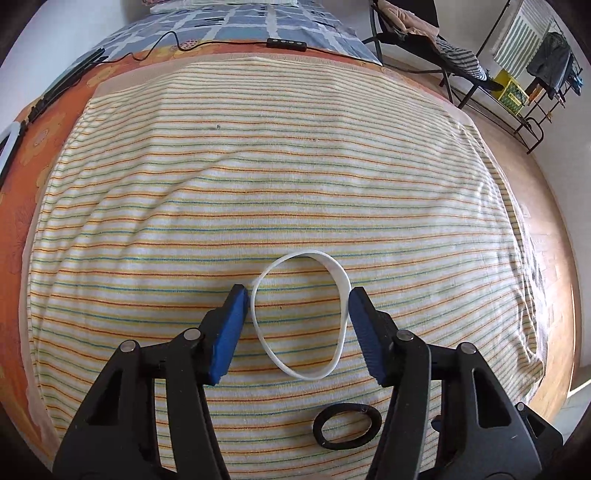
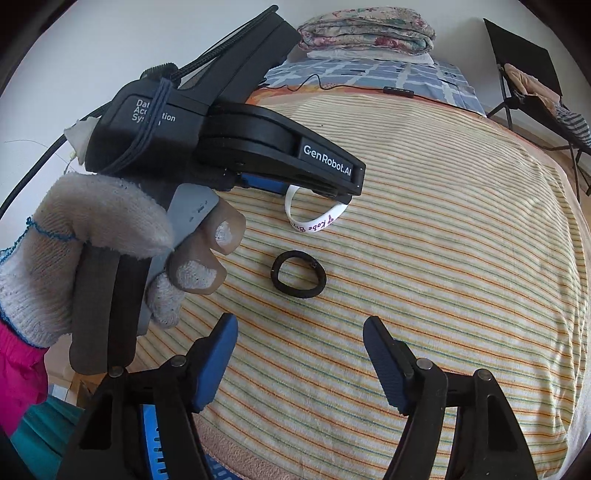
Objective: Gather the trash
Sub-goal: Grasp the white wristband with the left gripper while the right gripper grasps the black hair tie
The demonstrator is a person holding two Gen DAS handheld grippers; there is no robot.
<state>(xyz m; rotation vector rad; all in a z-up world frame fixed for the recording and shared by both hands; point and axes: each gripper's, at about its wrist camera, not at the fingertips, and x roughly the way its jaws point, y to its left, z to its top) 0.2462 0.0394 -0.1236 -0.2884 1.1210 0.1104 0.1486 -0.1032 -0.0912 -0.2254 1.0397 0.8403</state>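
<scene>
A white silicone wristband lies on the striped towel, between the open blue pads of my left gripper, which straddle it close to the cloth. In the right wrist view the wristband shows writing and is partly hidden under the left gripper. A black hair tie lies just nearer than the wristband, below the left fingers. My right gripper is open and empty, with the black hair tie a short way ahead of its tips.
The towel covers an orange sheet on a bed. A black cable with a controller crosses the far end. Folded blankets sit at the head. A folding chair and a clothes rack stand right of the bed.
</scene>
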